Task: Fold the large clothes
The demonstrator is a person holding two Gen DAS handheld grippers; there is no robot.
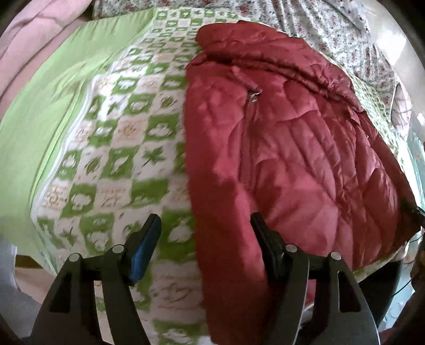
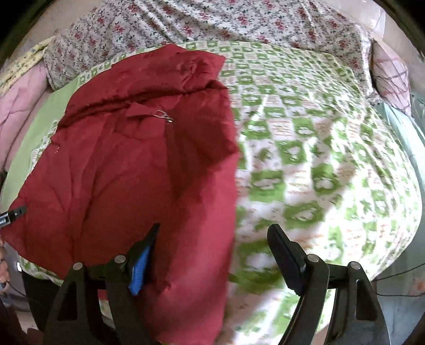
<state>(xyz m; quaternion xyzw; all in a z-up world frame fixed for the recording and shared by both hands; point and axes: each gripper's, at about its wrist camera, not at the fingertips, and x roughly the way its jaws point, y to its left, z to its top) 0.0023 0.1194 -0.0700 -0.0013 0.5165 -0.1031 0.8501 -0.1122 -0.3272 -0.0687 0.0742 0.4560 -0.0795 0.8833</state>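
Observation:
A dark red quilted puffer jacket (image 1: 287, 148) lies on a green-and-white checked quilt (image 1: 117, 148) on a bed, its zipper pull near the collar. In the left wrist view it fills the right half. My left gripper (image 1: 205, 225) is open and empty, above the jacket's left edge near the hem. In the right wrist view the jacket (image 2: 127, 169) fills the left half on the quilt (image 2: 313, 159). My right gripper (image 2: 215, 236) is open and empty, above the jacket's right edge. The other gripper's tip (image 2: 12, 212) shows at the far left.
A floral sheet (image 2: 212, 21) covers the far part of the bed. A pink blanket (image 1: 32, 34) lies at the far left and a plain green sheet border (image 1: 53, 100) beside it. A pillow (image 2: 390, 71) sits at the far right. The bed's near edge drops to the floor.

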